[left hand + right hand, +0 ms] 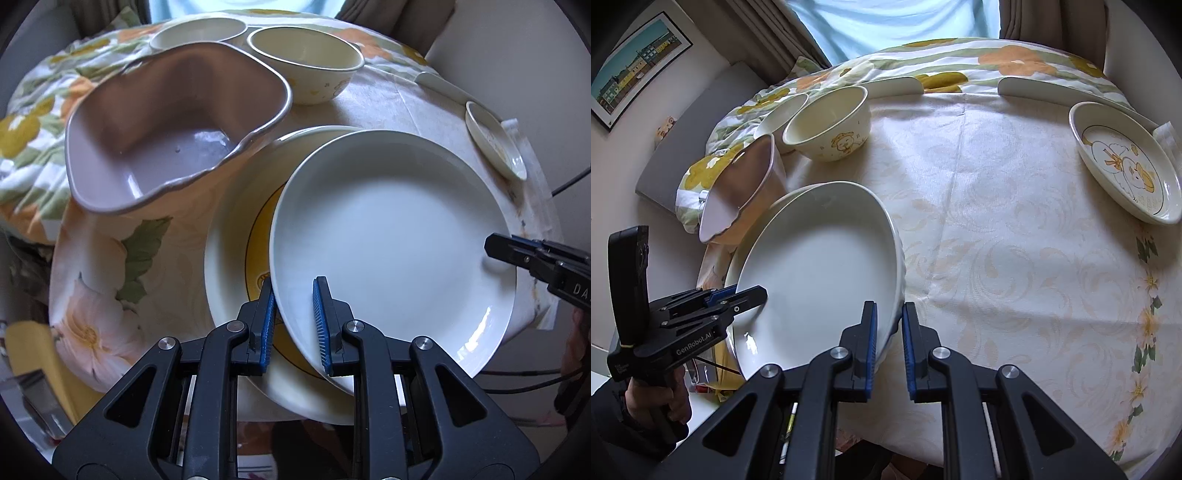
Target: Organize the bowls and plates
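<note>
"GenRobot.AI" is read on the left gripper (748,295) body; "DA" on the right gripper (496,251), rest cut off. The white plate (388,236) is clamped at opposite rims by both grippers, held over a yellow-ringed plate (236,236). A mauve bowl (162,136) sits just beyond-left of the left gripper, w/ two cream bowls (306,59) behind it. A cartoon dish (1123,162) lies far right on the tablecloth (997,240).

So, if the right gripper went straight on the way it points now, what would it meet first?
The right gripper is already shut on the rim of the white plate, so that rim is in its way. Past the rim, the line seems to lead down to the tablecloth, though depth is hard to judge.
</note>
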